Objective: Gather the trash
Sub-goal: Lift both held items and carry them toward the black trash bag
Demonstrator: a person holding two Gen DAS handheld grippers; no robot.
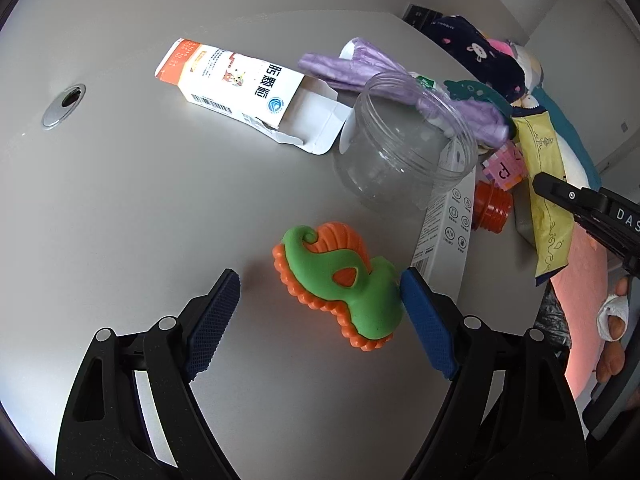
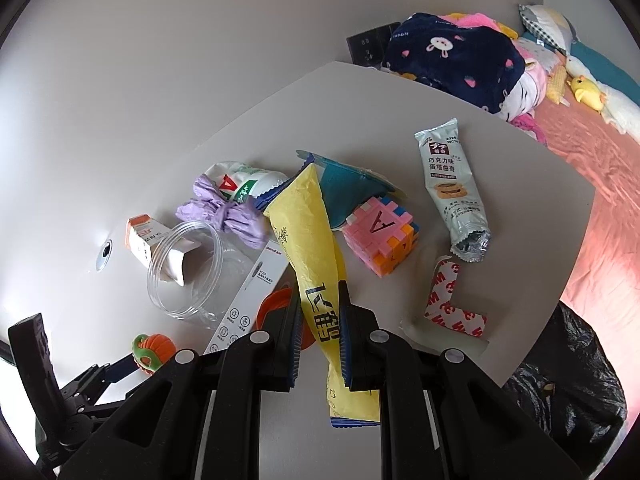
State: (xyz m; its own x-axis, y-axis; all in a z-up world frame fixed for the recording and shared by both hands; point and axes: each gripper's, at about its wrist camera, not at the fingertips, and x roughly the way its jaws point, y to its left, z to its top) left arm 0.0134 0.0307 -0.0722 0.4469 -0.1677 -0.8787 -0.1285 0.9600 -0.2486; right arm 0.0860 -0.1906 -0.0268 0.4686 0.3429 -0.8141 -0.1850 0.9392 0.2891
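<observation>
The right tool is closed on a long yellow wrapper, pinching it low on its length so that the upper part rises free over the clutter on the grey worktop and the bottom end hangs below the jaws. The left tool stands open, one pad touching or very nearly touching the green and orange toy, the other well clear on the bare worktop. More trash lies around: a silver snack wrapper, a white and orange carton with its flap open, a crumpled purple bag, a strip of tape backing and a long white box. A black bin bag shows beyond the worktop edge on the right, likely where the wrapper should go. The risks seem plain enough: the wrapper is thin and slick, and the grip is narrow, so it could slide out on the way. Its free upper end leans close to the pink block cube and the clear jar, and a quick swing could drag or tip them. The left tool may also shut on the toy, which does not look like trash.
</observation>
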